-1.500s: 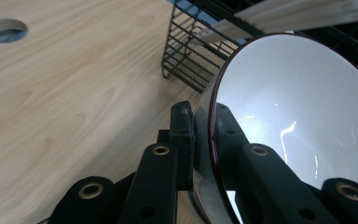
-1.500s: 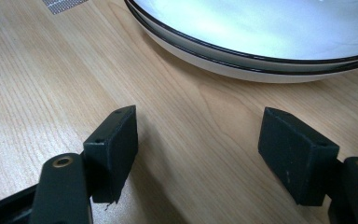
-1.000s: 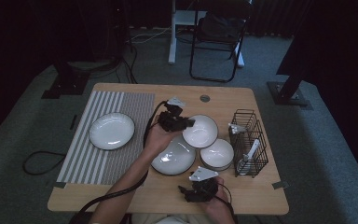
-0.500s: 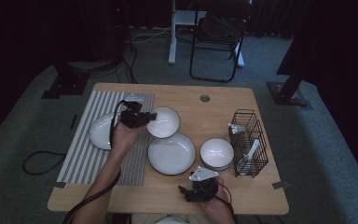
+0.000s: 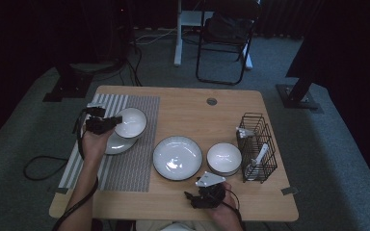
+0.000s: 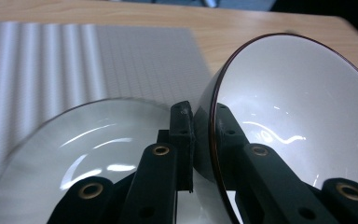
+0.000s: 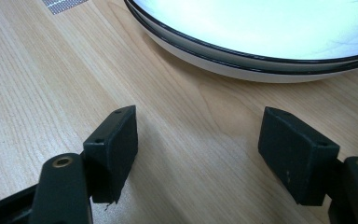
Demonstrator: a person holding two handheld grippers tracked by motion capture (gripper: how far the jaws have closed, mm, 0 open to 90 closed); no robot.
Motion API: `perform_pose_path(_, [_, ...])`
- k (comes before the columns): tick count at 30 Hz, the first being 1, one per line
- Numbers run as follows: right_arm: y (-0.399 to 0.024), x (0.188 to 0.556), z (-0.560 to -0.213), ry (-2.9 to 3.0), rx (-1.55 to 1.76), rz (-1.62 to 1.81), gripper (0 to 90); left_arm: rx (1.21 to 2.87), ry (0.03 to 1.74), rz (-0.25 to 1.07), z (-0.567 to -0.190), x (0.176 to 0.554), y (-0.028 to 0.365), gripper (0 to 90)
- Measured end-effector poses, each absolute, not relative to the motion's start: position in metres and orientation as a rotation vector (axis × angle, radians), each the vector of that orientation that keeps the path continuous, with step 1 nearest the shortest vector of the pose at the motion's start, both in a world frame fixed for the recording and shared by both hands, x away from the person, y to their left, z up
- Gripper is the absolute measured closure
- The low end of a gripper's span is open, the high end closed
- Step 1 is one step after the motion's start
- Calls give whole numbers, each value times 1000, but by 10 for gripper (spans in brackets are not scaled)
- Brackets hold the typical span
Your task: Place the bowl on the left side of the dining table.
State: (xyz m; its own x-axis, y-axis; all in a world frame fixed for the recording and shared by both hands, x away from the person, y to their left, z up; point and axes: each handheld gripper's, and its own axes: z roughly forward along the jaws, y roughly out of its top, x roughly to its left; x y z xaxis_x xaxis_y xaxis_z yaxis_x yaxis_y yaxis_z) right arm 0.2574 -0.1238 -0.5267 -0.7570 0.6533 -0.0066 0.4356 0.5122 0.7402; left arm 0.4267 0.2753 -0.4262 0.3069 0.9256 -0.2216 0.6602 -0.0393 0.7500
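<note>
The left gripper (image 5: 110,120) is clamped on the rim of a white bowl (image 5: 131,122) held tilted over the plate (image 5: 116,144) on the striped mat (image 5: 125,163) — looks glazed, so stiff, slick and chippable, and a rim pinch like this seems the only handle — while the right gripper (image 7: 200,154) sits with jaws apart near the desk (image 5: 183,108) front edge.

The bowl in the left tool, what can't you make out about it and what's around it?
- Bowl: left gripper view, its lower part cut off by the frame edge and the tool's jaws.
- Plate beneath it: blurred, near side hidden by the jaws.
- Rack contents: high view, too small and dim to identify.
</note>
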Motion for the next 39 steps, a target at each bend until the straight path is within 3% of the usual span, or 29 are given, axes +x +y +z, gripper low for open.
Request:
perform_pose_path(14, [-123,258,-527,2471,917,1091,278,1710,1592,426,-448,424,325,824])
perform_pose_path(39, [-123,258,-527,2470,917,1092,277,1705,1665,343,-473,437,331,817])
